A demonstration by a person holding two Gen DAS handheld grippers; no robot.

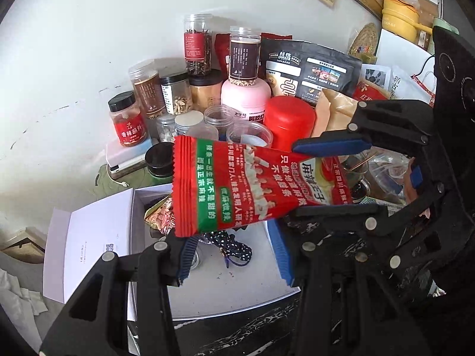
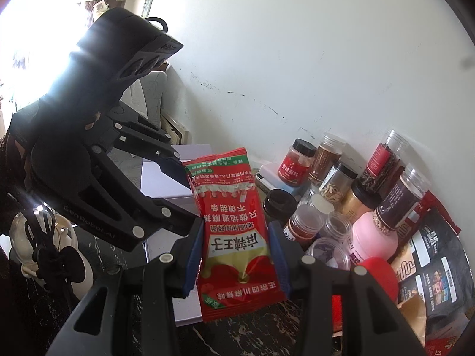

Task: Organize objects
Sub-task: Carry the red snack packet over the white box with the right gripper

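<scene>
Right gripper (image 2: 234,255) pinches the red snack packet (image 2: 234,237) between its blue pads. Left gripper (image 1: 234,258) sits just under the packet, jaws part-spread with nothing between them, above the white box (image 1: 225,293).

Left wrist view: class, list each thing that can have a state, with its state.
red snack packet, sealed, clamped in right gripper jaws
left gripper, jaws apart, gripping nothing
white box, open
chilli jar, capped
clear jar, uncapped
</scene>
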